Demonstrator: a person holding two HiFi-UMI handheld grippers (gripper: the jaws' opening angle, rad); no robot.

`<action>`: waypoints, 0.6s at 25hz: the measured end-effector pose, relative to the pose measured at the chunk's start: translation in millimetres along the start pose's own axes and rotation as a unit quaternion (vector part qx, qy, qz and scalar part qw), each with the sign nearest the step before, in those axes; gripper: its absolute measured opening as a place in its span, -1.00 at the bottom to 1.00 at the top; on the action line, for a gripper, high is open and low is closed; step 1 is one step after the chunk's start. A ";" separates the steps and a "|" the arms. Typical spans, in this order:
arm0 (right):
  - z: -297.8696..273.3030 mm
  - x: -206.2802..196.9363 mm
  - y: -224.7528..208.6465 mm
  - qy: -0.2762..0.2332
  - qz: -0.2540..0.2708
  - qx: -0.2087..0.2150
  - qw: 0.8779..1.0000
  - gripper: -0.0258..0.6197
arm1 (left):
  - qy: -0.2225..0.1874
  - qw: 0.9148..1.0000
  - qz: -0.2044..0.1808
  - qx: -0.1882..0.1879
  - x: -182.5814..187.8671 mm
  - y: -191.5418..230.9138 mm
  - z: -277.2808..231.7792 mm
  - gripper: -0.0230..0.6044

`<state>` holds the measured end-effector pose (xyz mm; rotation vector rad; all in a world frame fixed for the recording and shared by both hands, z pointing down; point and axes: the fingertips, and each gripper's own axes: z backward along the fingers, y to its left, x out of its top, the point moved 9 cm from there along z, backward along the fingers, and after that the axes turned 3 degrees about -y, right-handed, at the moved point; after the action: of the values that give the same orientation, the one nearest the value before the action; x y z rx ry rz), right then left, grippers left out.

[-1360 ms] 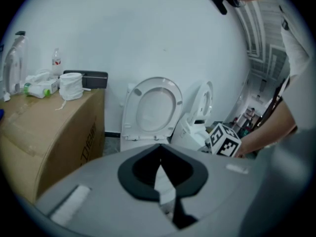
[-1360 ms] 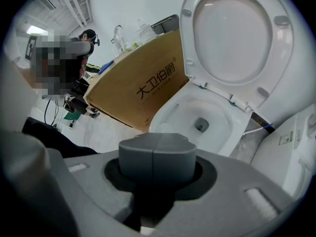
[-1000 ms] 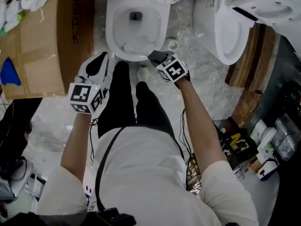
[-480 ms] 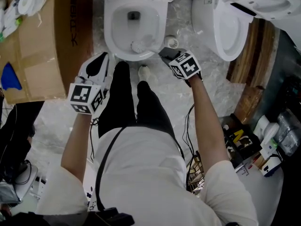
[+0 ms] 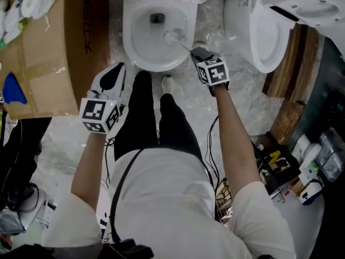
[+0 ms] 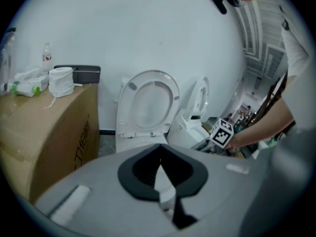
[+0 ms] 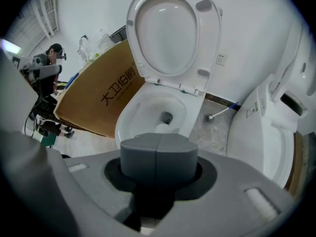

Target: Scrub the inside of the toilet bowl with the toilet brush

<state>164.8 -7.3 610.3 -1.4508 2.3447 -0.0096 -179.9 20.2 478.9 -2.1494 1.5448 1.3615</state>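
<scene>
Now, with the right tool (image 5: 198, 53) clamped on the toilet brush (image 5: 173, 38) and its bristle head inside the toilet bowl (image 5: 128, 42) near the drain, press firmly and sweep round the bowl wall, leaving the shut, empty left tool (image 5: 112, 72) outside the bowl.

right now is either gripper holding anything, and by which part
The right gripper is shut on the toilet brush, by the far end of its handle; the head sits inside the toilet bowl. The left gripper holds nothing.
</scene>
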 end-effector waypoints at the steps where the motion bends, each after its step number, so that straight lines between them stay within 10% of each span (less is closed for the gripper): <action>1: -5.8 2.4 0.9 -0.006 -0.016 -0.006 1.000 -0.47 | 0.001 1.000 0.000 0.001 -0.2 1.1 -0.4 -0.97; 9: -57.6 32.1 18.2 -0.071 -0.206 -0.009 0.976 -0.46 | 0.011 1.000 0.007 0.013 -5.8 13.6 -3.4 -0.97; 15: -82.5 45.6 50.7 -0.076 -0.235 0.012 0.969 -0.47 | 0.017 1.000 0.009 0.022 -3.1 27.1 -0.8 -0.97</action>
<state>76.6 -38.9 662.1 -1.8868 1.8284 -0.0503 -201.9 9.6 491.2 -2.1489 1.5958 1.2901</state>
